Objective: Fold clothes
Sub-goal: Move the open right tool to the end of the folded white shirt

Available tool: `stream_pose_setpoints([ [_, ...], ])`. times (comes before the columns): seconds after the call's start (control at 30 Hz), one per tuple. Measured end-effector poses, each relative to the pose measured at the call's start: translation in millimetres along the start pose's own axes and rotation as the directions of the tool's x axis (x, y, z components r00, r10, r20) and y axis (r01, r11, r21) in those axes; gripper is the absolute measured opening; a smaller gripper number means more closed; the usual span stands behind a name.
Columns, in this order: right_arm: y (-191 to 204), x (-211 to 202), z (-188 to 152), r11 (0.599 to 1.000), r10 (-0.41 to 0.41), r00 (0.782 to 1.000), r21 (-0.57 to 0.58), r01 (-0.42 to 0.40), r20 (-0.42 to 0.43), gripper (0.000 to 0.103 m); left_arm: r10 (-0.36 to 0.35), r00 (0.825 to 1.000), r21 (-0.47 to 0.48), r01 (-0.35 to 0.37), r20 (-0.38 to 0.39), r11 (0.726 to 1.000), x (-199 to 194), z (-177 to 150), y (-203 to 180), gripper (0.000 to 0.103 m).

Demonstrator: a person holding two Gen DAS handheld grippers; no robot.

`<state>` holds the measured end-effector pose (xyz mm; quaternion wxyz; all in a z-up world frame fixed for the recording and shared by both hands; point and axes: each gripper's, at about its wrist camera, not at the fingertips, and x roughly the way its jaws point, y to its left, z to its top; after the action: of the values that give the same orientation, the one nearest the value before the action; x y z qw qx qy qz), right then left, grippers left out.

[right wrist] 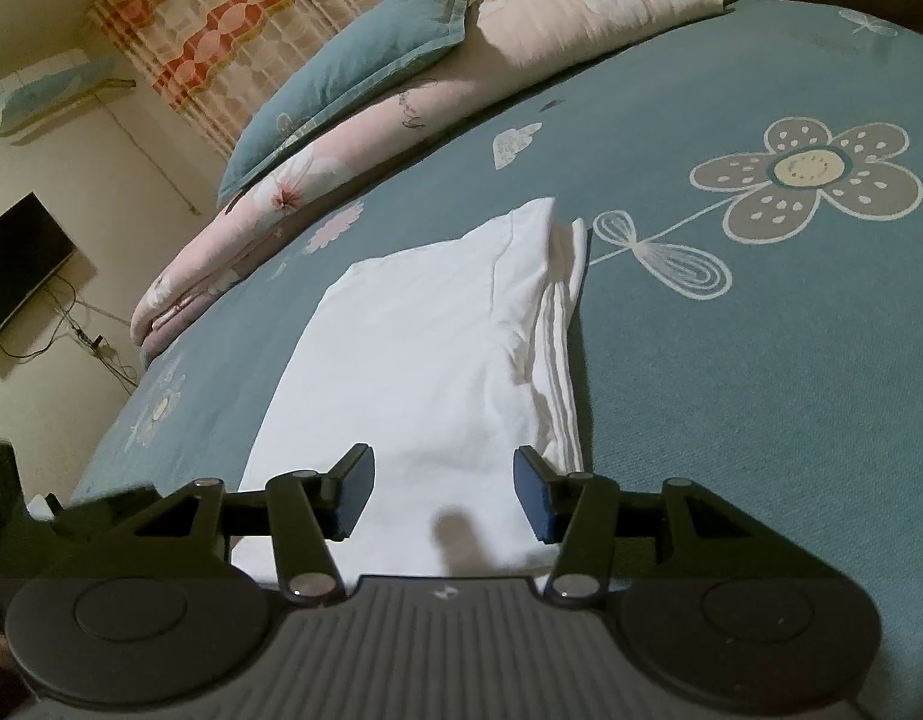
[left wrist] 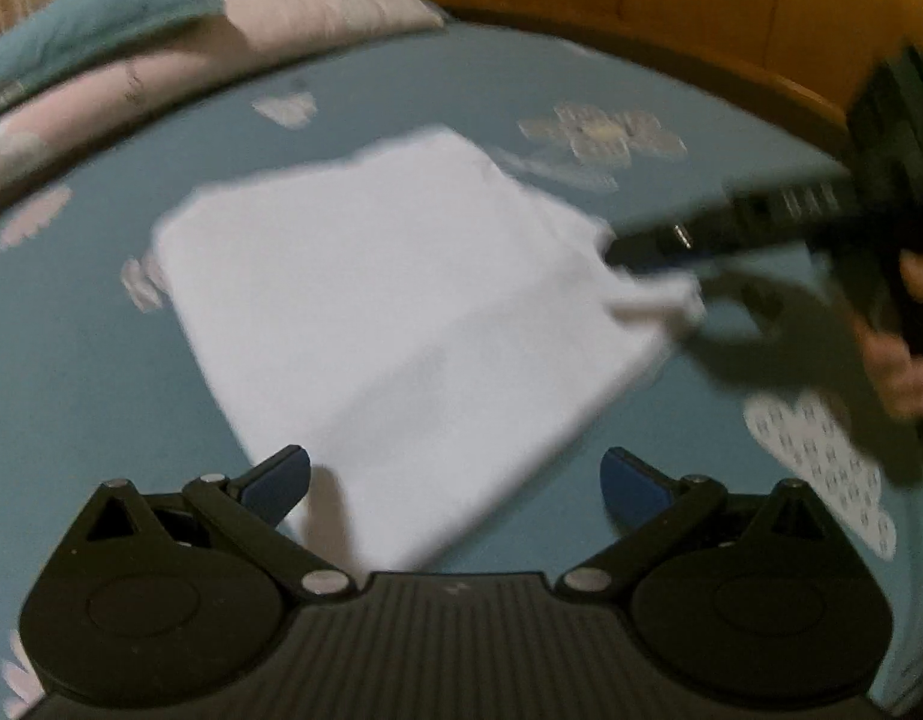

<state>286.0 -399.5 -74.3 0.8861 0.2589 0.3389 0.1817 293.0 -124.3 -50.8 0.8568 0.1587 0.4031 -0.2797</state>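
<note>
Folded white garment (left wrist: 401, 312) lies flat on the teal bedsheet (left wrist: 101, 360), roughly mid-bed, well short of the wooden headboard (left wrist: 701, 12). Left of the garment: rolled pink floral quilt (right wrist: 317, 180) with a teal pillow (right wrist: 353, 54) on it, both along the bed's far-left edge, apart from the garment.

Left tool (left wrist: 455, 480): released, jaws spread wide, hanging over the garment's near corner, nothing between the pads. View is blurred.

Right tool (right wrist: 443, 492): jaws about half apart, straddling the garment's near end low over the cloth; pads do not pinch anything that I can see, so released. In the left wrist view its tips sit at the garment's right corner, where a small flap sticks out.

Right of the garment: stacked layer edges show on its right side, then the big flower print (right wrist: 809, 174) on the sheet.

Step, judged: folding looks nearly done; this is tidy-up or regrasp for a last fold. Next move calls for closing on the loose right corner and tucking it square without dragging the stack.
</note>
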Motion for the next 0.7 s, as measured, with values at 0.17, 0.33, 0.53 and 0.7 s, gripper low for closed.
stream_pose_setpoints([
  [0.17, -3.1, -1.5, 1.5, 1.0, 0.0, 1.0, 0.013, 0.0, 0.01, 0.058, -0.064, 0.996, -0.132, 0.071, 0.056, 0.989, 17.2, 27.7, 41.2, 0.102],
  [0.33, -3.9, -0.6, 1.6, 1.0, -0.002, 1.0, 0.008, 0.002, 0.009, 0.058, -0.103, 0.995, -0.239, 0.099, -0.004, 0.966, 62.7, 21.0, 59.8, 0.102],
  [0.53, -8.3, -3.3, 2.8, 1.0, -0.001, 1.0, 0.017, 0.001, 0.021, 0.058, -0.11, 0.993, -0.292, 0.12, 0.049, 0.949, 51.9, 37.5, 78.2, 0.102],
  [0.7, -6.4, -1.2, 2.3, 1.0, -0.005, 1.0, 0.008, 0.005, 0.019, 0.06, -0.111, 0.99, -0.42, 0.136, 0.083, 0.897, 76.0, 65.2, 113.2, 0.102],
])
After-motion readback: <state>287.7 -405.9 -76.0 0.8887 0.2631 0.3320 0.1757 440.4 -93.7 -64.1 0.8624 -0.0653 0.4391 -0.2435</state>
